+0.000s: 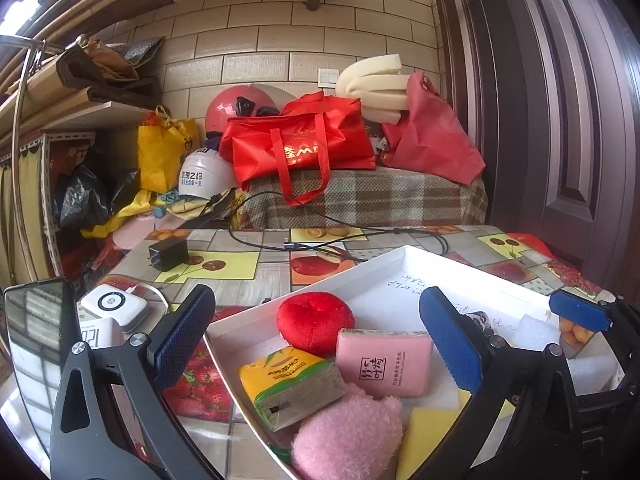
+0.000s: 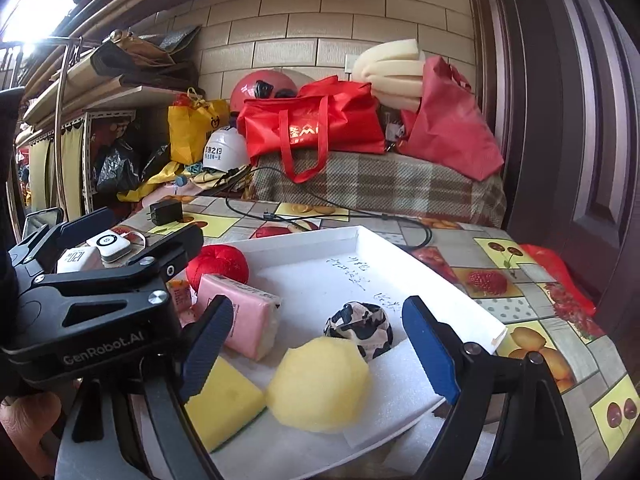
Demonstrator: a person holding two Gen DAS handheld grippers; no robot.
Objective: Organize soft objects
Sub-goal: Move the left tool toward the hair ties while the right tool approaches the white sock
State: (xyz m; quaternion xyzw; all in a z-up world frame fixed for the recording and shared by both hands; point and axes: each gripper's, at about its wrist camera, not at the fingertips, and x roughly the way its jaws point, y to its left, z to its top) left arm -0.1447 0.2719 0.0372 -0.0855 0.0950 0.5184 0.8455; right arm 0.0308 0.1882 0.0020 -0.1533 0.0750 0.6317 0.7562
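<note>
**Soft stuff all corralled in the white tray, both grippers empty**

Pretty much everything squishy sitting inside the white tray point(image 2: 416, 264) on the fruit-print tablecloth point(image 2: 532, 292), presumably so the soft things stay together and apart from the hard clutter. Left half packed tight: red plush ball point(image 1: 314, 326) at the back, pink tissue pack point(image 1: 384, 362) touching it, yellow tissue pack point(image 1: 290, 386) just beside, fluffy pink plush point(image 1: 348, 440) nearest the camera and overlapping the yellow pack. Right half looser: yellow sponge point(image 2: 224, 400), pale yellow foam ball point(image 2: 320, 384) next to it, cow-print scrunchie point(image 2: 360, 330) right behind the ball.

Left gripper point(image 1: 320, 344) spread wide above the tissue packs, nothing pinched, pads clear of everything. Right gripper point(image 2: 320, 354) also apart, straddling the foam ball without pressing on it. Looks like a release pose on both sides rather than a grab, though hard to say for sure.

Charger brick point(image 1: 168, 254), cable point(image 1: 320, 246) and white power bank point(image 1: 114, 304) left outside the tray on the cloth, which makes sense: not soft. Far end of the tray bare, so room left if anything else needs to go in.
</note>
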